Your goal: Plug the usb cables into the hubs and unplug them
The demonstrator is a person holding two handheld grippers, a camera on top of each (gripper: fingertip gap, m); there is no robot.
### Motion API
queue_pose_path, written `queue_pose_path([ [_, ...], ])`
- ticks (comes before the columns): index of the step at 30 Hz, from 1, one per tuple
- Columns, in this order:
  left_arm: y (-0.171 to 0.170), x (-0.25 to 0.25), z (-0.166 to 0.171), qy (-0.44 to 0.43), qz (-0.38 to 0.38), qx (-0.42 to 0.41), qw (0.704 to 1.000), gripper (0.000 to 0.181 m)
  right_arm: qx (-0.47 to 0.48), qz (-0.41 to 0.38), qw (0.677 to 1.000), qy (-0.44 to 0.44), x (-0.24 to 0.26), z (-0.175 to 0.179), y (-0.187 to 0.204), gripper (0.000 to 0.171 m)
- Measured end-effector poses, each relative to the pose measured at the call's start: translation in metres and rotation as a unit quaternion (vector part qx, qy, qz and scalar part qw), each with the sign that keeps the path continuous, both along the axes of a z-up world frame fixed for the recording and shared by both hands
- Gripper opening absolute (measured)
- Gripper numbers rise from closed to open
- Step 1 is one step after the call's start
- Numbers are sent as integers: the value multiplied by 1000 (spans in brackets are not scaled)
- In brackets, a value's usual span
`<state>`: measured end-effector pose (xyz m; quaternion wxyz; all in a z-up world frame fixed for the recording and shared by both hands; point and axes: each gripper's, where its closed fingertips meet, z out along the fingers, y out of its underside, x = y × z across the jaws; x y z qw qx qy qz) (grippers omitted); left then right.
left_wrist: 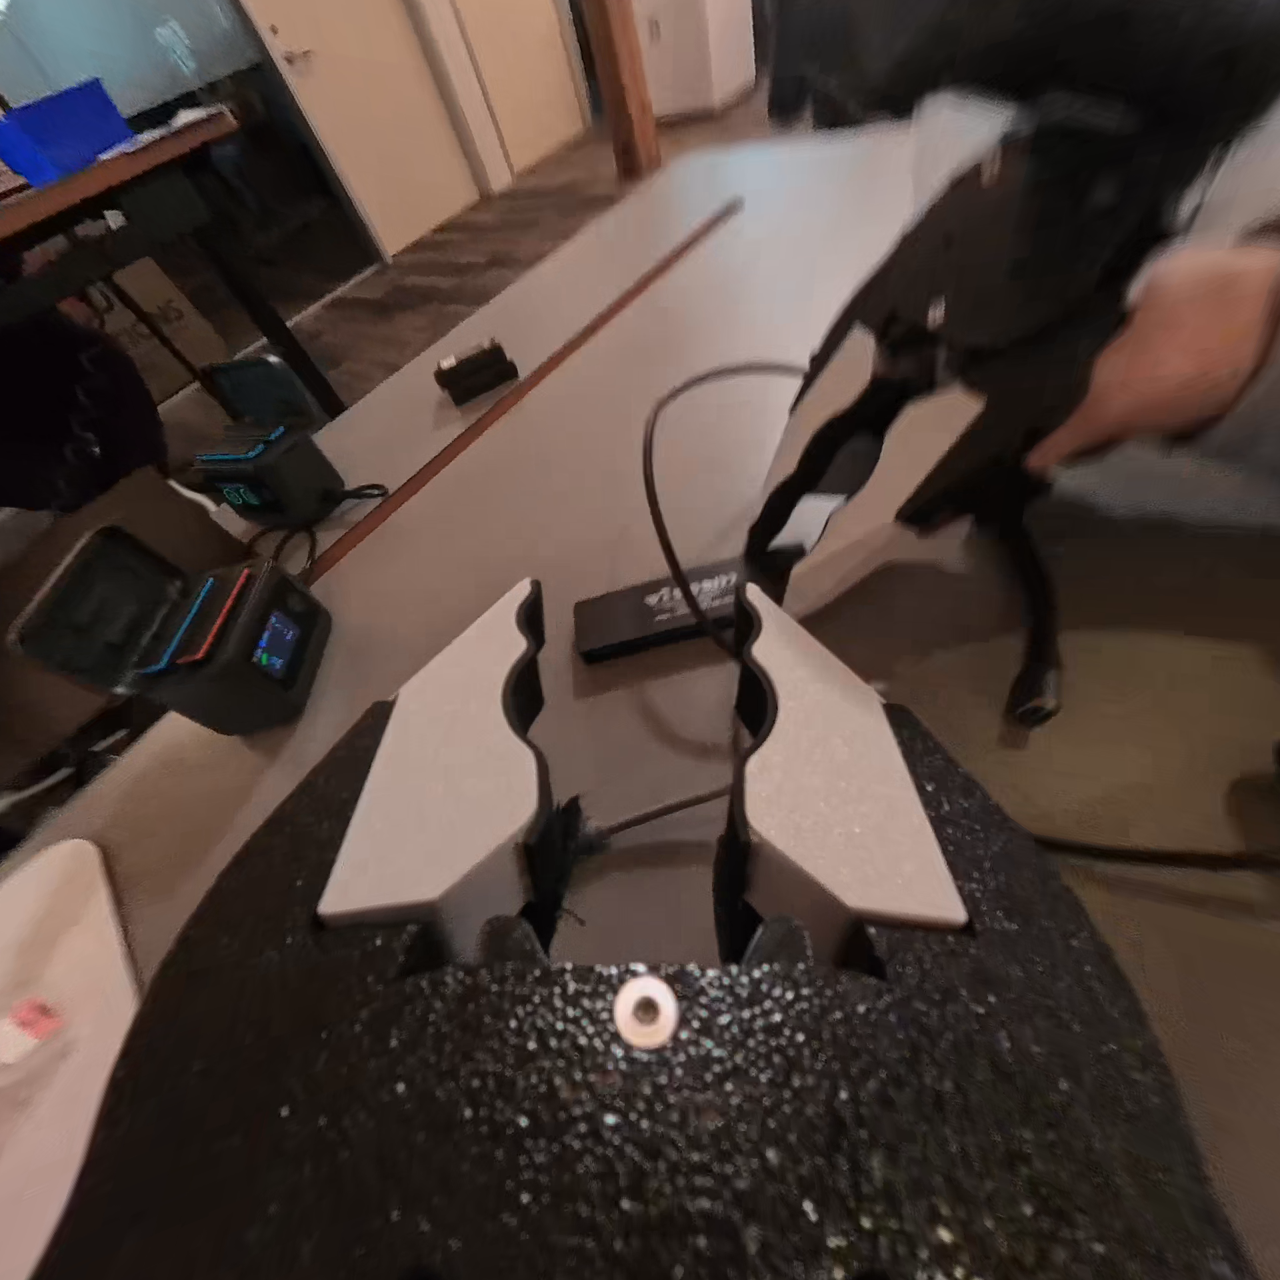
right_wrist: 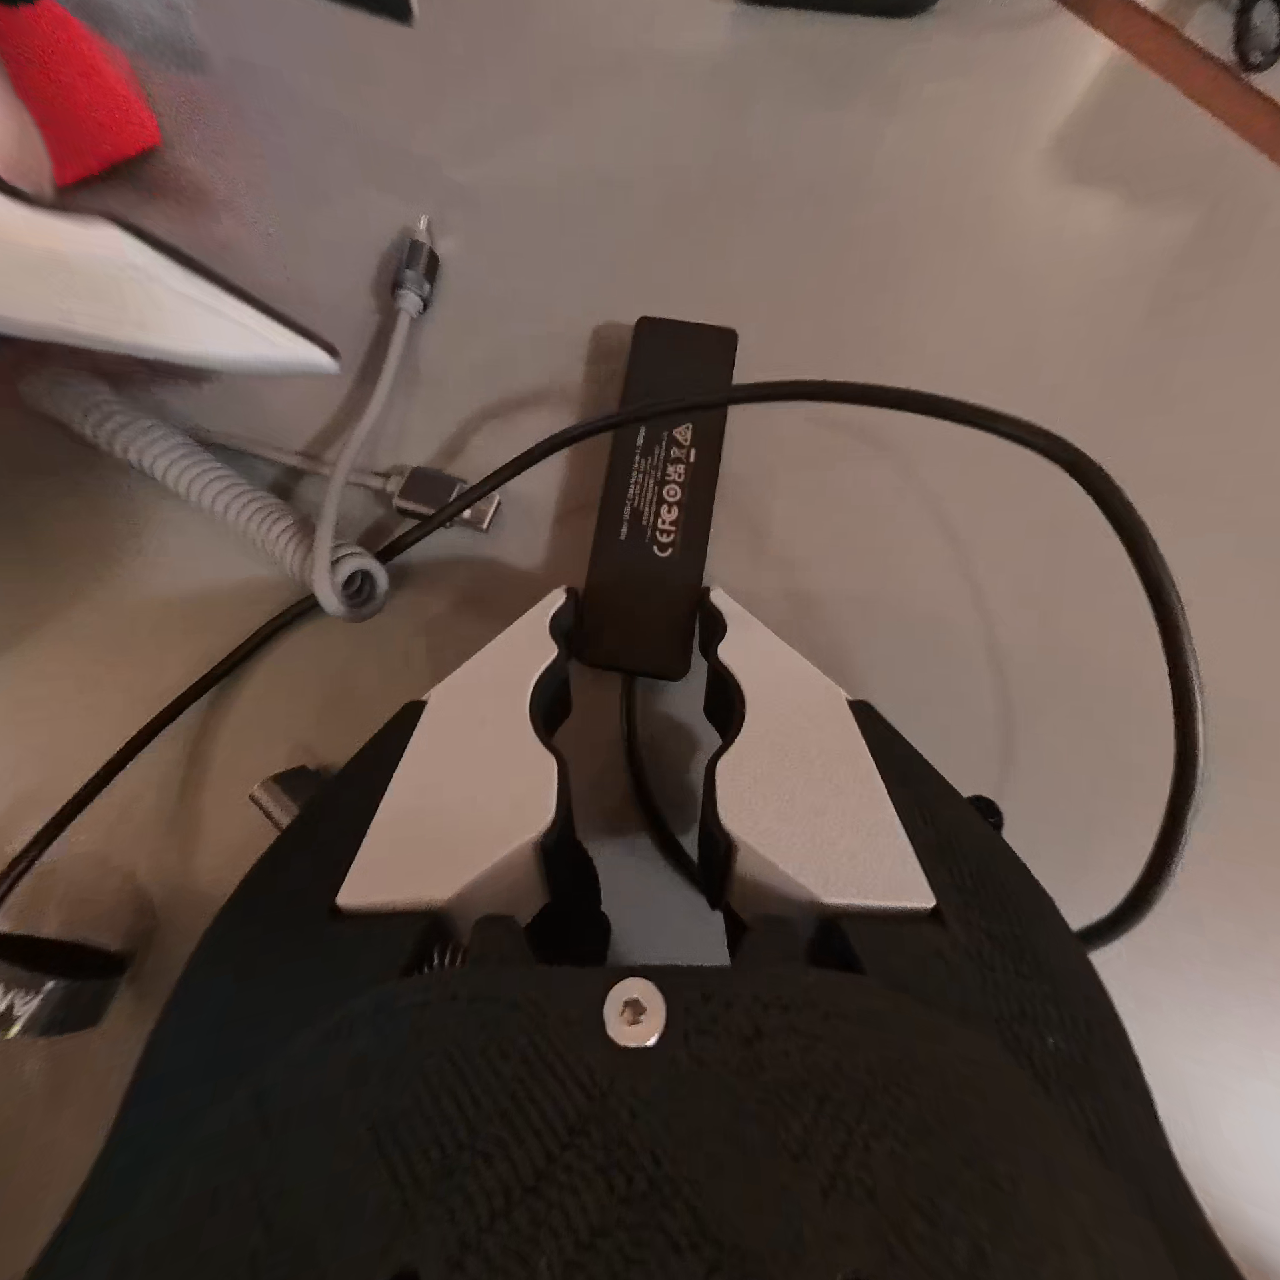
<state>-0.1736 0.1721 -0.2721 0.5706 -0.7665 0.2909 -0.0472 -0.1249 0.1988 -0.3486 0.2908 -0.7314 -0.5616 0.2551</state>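
Black hub (right_wrist: pixel 647 499) gripped by right gripper (right_wrist: pixel 637 609) fingers; left gripper (left_wrist: pixel 641 609) fingers apart, empty

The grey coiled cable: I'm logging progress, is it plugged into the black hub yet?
Not plugged in. Both metal plugs of the grey cable lie bare on the table, left of the black hub that the right gripper holds.
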Motion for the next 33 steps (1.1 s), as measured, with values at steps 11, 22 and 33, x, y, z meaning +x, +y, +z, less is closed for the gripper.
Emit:
queue_pose_path([
  [11,43,-19,-59,329,-61,-75,939,61,-269,53,962,18,3,9,3,32],
  [22,57,-1,-72,358,-142,-86,919,20,-300,82,950,41,8,11,4,32],
  [33,55,12,-73,360,-173,-79,913,15,-332,99,937,43,20,13,4,32],
])
